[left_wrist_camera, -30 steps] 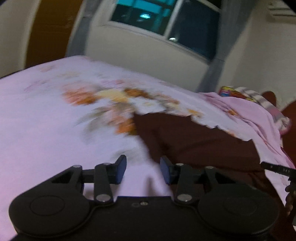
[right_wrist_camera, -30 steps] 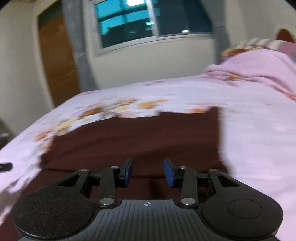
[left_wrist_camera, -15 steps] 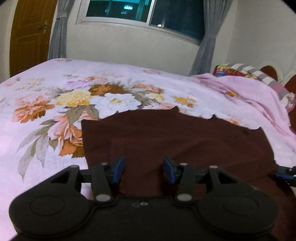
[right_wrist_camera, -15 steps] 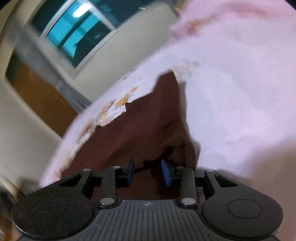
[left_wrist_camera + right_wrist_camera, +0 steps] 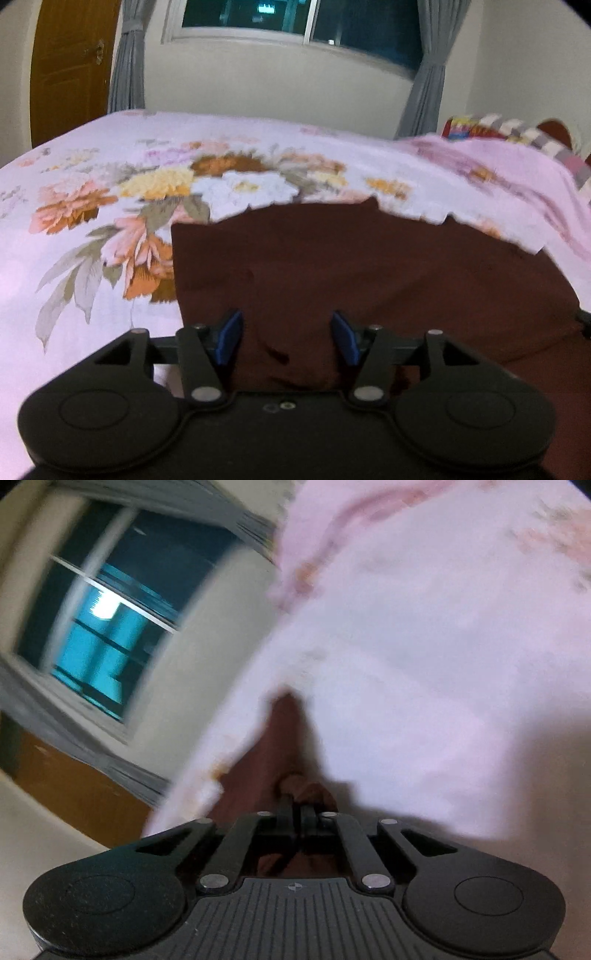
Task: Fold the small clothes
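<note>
On pink floral bedsheet [image 5: 110, 206]: one dark maroon cloth garment [image 5: 369, 273]. Left gripper [image 5: 287, 338] opening astride its near edge, unpinched; right gripper [image 5: 295, 814] clamped on its fold.

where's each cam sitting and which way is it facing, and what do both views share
Left wrist: sits on the left gripper, looking forward and slightly down across the maroon garment on the floral bedsheet toward the window; its jaws are opening, cloth between them.
Right wrist: sits on the right gripper, rolled sideways, low over the bed; its jaws are pinched shut on the garment's edge.
Shared: garment, bedsheet, window, wooden door.
</note>
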Demonstrator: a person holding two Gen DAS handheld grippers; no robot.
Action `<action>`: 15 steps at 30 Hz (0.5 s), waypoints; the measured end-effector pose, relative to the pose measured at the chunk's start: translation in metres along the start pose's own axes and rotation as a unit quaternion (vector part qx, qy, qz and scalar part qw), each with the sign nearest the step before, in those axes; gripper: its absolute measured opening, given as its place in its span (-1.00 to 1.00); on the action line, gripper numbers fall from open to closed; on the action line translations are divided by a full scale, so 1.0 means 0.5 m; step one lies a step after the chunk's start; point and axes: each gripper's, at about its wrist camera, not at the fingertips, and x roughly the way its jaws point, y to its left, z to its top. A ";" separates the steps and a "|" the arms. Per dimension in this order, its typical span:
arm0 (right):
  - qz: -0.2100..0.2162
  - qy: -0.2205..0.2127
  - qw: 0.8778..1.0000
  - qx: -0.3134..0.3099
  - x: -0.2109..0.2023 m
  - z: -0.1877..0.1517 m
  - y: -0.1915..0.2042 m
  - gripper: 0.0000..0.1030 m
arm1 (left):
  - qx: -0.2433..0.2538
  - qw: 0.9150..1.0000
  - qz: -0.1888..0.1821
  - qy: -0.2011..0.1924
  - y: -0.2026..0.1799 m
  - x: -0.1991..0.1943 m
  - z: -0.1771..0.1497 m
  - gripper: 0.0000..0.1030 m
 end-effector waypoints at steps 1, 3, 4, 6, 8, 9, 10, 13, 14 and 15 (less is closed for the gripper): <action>0.004 0.018 1.000 0.008 -0.002 -0.003 -0.008 -0.95 | 0.005 1.000 0.000 0.003 0.001 0.002 -0.003 0.05; -0.005 0.012 1.000 -0.022 -0.045 0.002 0.000 -0.84 | 0.006 1.000 0.005 -0.002 0.008 -0.010 -0.002 0.05; -0.008 -0.004 0.999 -0.052 -0.070 0.003 0.013 -0.84 | 0.006 1.000 0.009 -0.014 0.011 -0.025 0.001 0.05; -0.016 -0.027 0.991 -0.131 -0.098 0.009 0.050 -0.84 | 0.013 0.999 0.017 -0.046 0.012 -0.048 0.011 0.05; -0.023 -0.017 0.975 -0.219 -0.070 0.010 0.099 -0.84 | 0.017 0.998 0.015 -0.058 0.002 -0.047 0.027 0.06; -0.020 0.004 0.967 -0.256 -0.041 0.011 0.119 -0.84 | 0.013 0.998 0.014 -0.052 -0.005 -0.034 0.034 0.07; -0.024 0.028 0.957 -0.289 -0.008 0.006 0.135 -0.84 | 0.011 0.999 0.010 -0.043 -0.010 -0.020 0.038 0.08; -0.127 0.041 0.920 -0.370 0.056 -0.010 0.126 -0.84 | 0.008 0.999 0.039 -0.008 -0.003 0.038 0.029 0.09; -0.126 0.036 0.924 -0.359 0.058 0.005 0.112 -0.85 | 0.003 0.999 0.046 0.005 0.009 0.050 0.028 0.12; -0.139 0.022 0.928 -0.345 0.051 0.020 0.111 -0.84 | -0.005 0.999 0.043 -0.006 0.019 0.045 0.030 0.11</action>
